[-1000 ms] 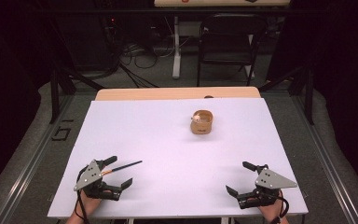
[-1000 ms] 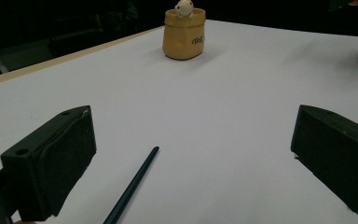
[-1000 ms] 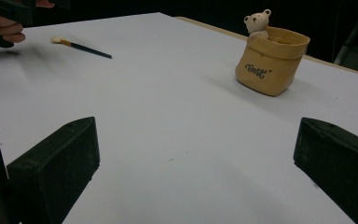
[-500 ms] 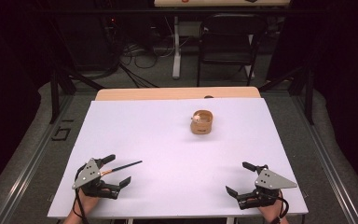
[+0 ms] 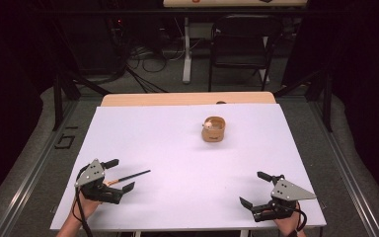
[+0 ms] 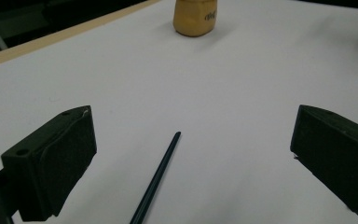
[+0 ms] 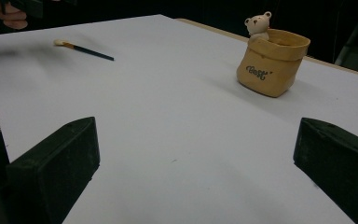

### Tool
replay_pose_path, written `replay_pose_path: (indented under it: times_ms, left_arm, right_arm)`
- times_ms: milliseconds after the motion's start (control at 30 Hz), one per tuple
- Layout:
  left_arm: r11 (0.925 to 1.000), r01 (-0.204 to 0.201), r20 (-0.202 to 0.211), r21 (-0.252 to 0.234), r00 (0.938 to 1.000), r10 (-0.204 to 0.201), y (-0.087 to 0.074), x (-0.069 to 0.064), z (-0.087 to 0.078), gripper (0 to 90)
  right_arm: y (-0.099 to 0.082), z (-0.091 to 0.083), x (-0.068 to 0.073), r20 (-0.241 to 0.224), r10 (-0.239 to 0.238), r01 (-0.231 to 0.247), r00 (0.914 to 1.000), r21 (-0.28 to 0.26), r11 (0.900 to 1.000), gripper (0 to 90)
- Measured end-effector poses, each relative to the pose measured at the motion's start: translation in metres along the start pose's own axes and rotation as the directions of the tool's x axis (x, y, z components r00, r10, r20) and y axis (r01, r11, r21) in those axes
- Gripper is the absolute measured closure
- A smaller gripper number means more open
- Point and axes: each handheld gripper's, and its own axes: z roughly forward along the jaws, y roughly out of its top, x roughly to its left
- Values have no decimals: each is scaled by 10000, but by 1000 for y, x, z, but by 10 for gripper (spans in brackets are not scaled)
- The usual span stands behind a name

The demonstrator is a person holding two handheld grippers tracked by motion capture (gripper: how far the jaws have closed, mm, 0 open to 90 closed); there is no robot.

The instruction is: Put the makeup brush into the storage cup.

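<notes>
A thin dark-handled brush (image 5: 131, 176) with a pale tip lies flat on the white table (image 5: 177, 148) at the front left. My left gripper (image 5: 121, 174) is open around its near end, with one jaw on each side and neither touching it. From the left gripper view, the brush handle (image 6: 156, 179) runs up between the wide-apart jaws of that gripper (image 6: 193, 144). A tan sack-shaped pot (image 5: 213, 129) with a small bear figure stands upright at the centre back. My right gripper (image 5: 251, 187) rests open and empty at the front right, and it (image 7: 196, 158) faces the pot (image 7: 272, 63) and the brush (image 7: 84, 49).
The white sheet ends at a wooden strip (image 5: 187, 98) along the far edge. Beyond the table stand a black chair (image 5: 242, 44) and loose floor cables (image 5: 148, 59). A hand (image 7: 4, 14) shows at the top left of the right gripper view.
My left gripper has drifted slightly to the left. The brush, the pot and the right gripper have stayed put.
</notes>
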Motion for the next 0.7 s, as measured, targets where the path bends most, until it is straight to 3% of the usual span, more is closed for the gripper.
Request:
replay_pose_path:
  times_ms: [233, 467, 700]
  left_arm:
    - [9915, -558, 349, 1177, 9980, 521, 12, 10, 6, 3]
    - [9812, -855, 357, 1731, 9961, 805, 21, 20, 8, 2]
    - [9663, -1185, 305, 2283, 9929, 1145, 29, 28, 9, 1]
  right_arm:
    - [0, -1, 0, -14, -55, 56, 10000, 42, 10000, 3]
    - [0, -1, 0, 4, 5, -5, 10000, 6, 10000, 0]
    - [0, 0, 1, 45, -23, 23, 10000, -20, 10000, 0]
